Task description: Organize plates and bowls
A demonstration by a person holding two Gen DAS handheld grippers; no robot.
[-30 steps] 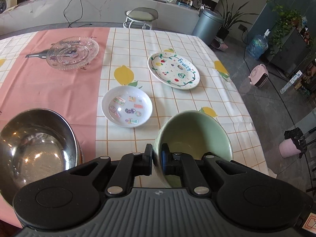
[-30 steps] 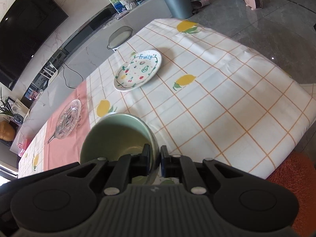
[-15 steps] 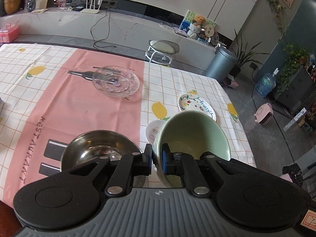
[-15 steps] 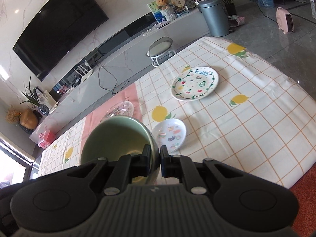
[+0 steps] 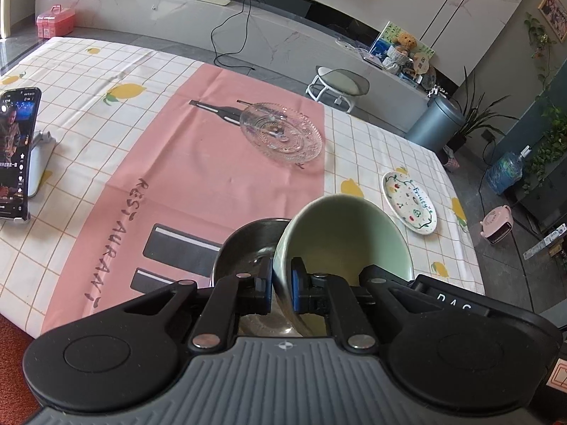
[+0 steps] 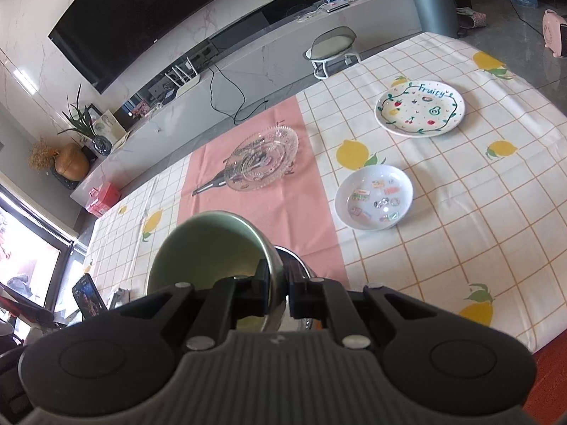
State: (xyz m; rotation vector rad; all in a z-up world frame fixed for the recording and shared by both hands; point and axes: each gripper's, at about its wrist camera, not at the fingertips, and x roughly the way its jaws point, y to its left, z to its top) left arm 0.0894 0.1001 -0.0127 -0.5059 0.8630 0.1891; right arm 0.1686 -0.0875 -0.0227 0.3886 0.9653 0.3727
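Note:
A pale green bowl point(image 5: 343, 233) hangs tilted over the table, gripped on two opposite sides of its rim. My left gripper point(image 5: 281, 279) is shut on its left rim. In the right wrist view the green bowl point(image 6: 209, 244) has my right gripper point(image 6: 280, 283) shut on its right rim. A steel bowl point(image 5: 244, 244) sits on the pink runner just below and to the left of it, partly hidden; its rim point(image 6: 297, 258) also shows by the right fingers. A glass plate point(image 6: 264, 157), a small white sticker bowl point(image 6: 375, 196) and a "Fruity" plate point(image 6: 420, 108) lie farther off.
A phone on a stand point(image 5: 16, 152) is propped at the table's left side. The glass plate point(image 5: 281, 132) rests on the pink runner point(image 5: 198, 177), the "Fruity" plate point(image 5: 409, 202) near the right edge. A stool point(image 5: 338, 83) and a bin point(image 5: 434, 122) stand beyond the table.
Both grippers have carried the green bowl leftwards, from over the checked cloth to above the steel bowl on the pink runner. Both grips have held.

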